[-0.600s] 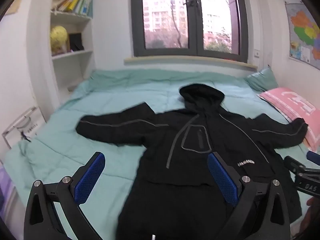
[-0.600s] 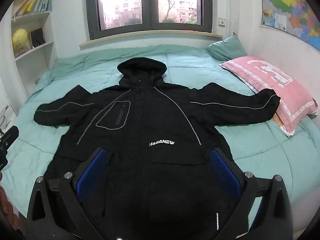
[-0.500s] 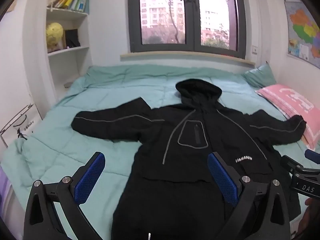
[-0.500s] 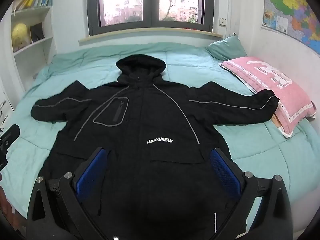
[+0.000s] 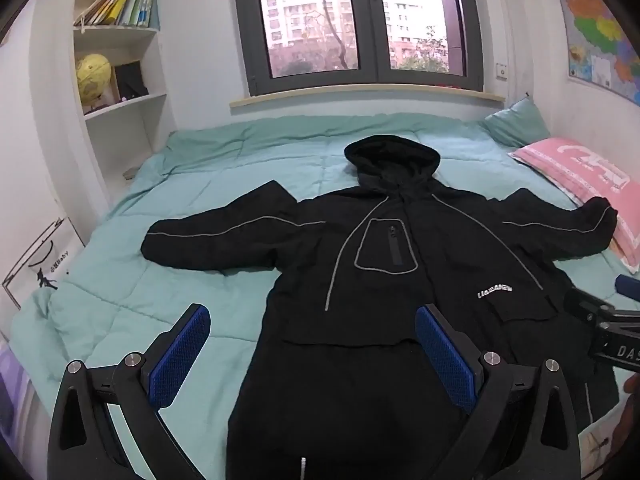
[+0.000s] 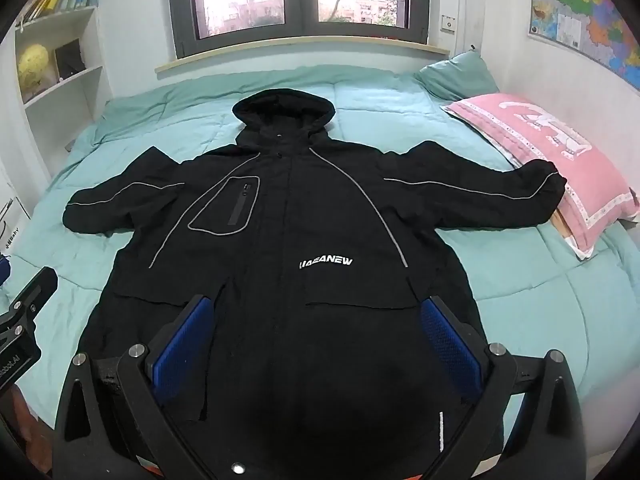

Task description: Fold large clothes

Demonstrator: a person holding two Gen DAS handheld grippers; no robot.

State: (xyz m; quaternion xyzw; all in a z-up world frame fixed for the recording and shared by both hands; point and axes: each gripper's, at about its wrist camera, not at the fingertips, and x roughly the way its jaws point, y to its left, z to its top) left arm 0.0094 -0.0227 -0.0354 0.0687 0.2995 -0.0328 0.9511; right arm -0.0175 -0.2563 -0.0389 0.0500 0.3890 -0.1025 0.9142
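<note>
Both views pulled back; jacket (image 6: 304,240) flat, quilt (image 5: 168,280) bare leftward.

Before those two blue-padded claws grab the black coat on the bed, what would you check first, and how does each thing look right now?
1. Black hooded jacket lies flat, front up, on the teal quilt: ok.
2. Both sleeves spread out sideways: ok.
3. Right-hand sleeve cuff free of the pink pillow: not ok, it lies against the pillow.
4. Left gripper jaws wide, nothing between the pads: ok.
5. Right gripper jaws wide, nothing held: ok.
6. Bottom hem straight: cannot tell, it is hidden behind the grippers.
</note>
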